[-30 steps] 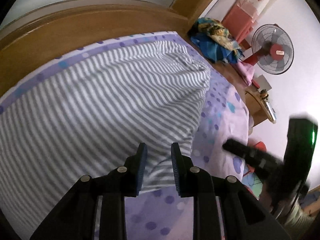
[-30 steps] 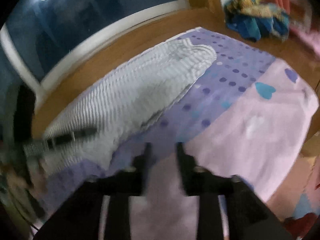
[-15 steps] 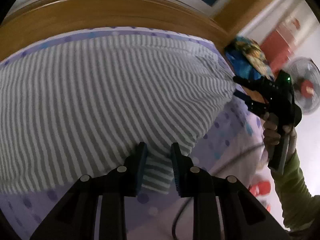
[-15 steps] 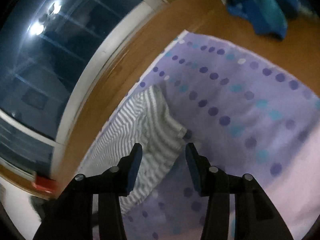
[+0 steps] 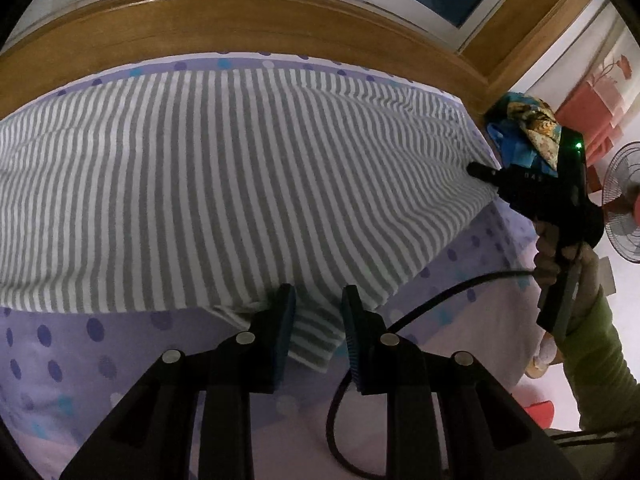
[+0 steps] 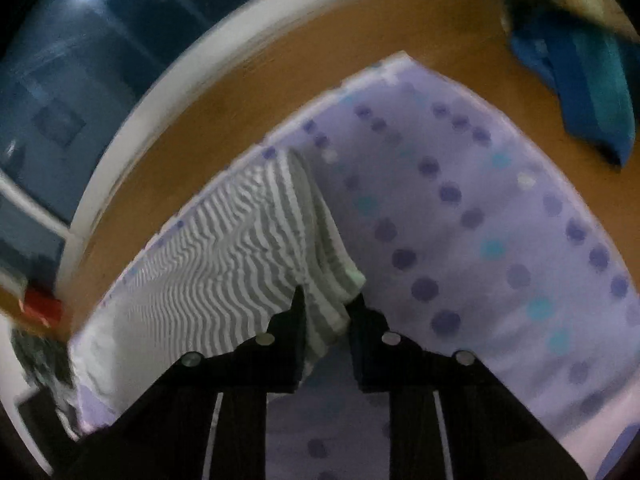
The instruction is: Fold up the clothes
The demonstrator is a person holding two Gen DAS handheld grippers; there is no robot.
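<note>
The grey-and-white striped knit garment (image 5: 248, 184) lies spread wide and mostly flat on the lilac bedsheet with purple and teal dots (image 5: 80, 344), reaching back nearly to the sheet's far edge by the curved wooden bed frame (image 5: 240, 20). I read this as the very start of folding: I see no finished fold, only two corners being taken up.

My left gripper (image 5: 318, 320) straddles the near corner flap of the garment. The cloth sits between its blue pads (image 5: 285, 320), but there is a visible gap on each side, so I cannot tell whether it is truly pinched.

My right gripper (image 6: 328, 312) is at the opposite end, where the garment narrows to a bunched corner (image 6: 320, 264). Its jaws are closing, with striped cloth between them; the view is blurred, and I judge the pads are not yet pressing. In the left wrist view, the right gripper's black body (image 5: 532, 184) is held by a hand (image 5: 554, 248) in an olive-green sleeve (image 5: 596, 344), its tip at the garment's right edge.

Left to do, as I judge it: secure both corners, carry one edge over, then repeat and smooth.

Beyond the bed lie a heap of blue and patterned fabric (image 5: 524, 128) and a standing fan (image 5: 624, 208).
</note>
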